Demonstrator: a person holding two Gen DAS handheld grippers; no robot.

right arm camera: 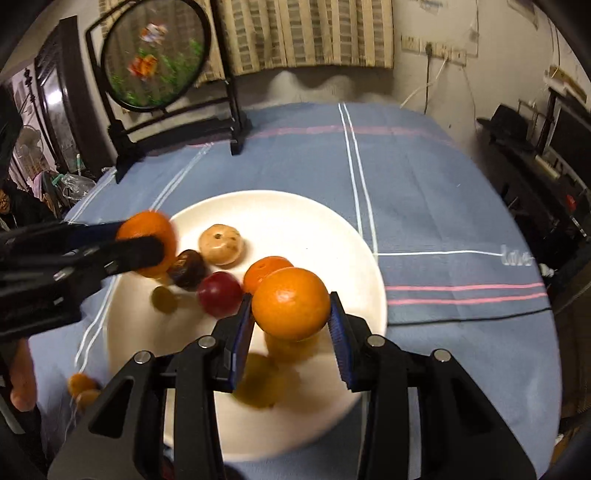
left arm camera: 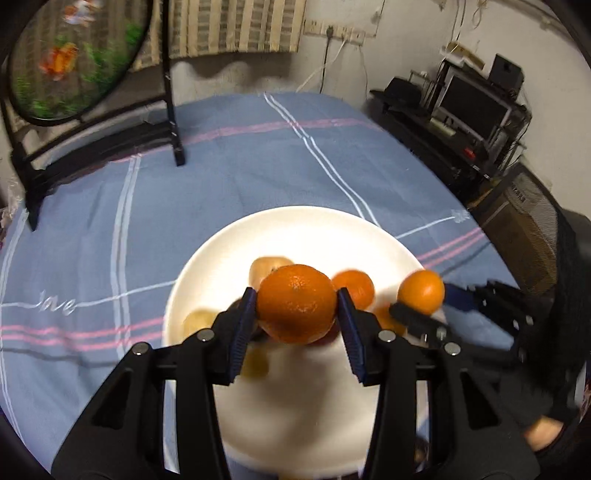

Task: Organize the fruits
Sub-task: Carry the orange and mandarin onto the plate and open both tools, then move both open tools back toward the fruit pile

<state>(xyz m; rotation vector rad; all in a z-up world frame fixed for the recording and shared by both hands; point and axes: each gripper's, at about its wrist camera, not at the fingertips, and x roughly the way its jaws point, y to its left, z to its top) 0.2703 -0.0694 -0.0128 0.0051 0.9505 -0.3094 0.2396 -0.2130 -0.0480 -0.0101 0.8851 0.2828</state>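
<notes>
i see a white plate (right arm camera: 332,229) on a blue-grey cloth (right arm camera: 424,177) crossed by white and pink stripes, with white script stitched in. the left hand-held gripper (left arm camera: 297,308) is black with blue pads, and the orange (left arm camera: 297,302) between them is bright orange with dimpled skin. the right hand-held gripper (right arm camera: 291,310) has the same black and blue, around another orange (right arm camera: 291,302). on the plate i see a dark red fruit (right arm camera: 219,293), a dark brown one (right arm camera: 186,272) and a pale tan one (right arm camera: 221,243) with brown specks. the curtain (right arm camera: 303,33) is striped beige and grey.
</notes>
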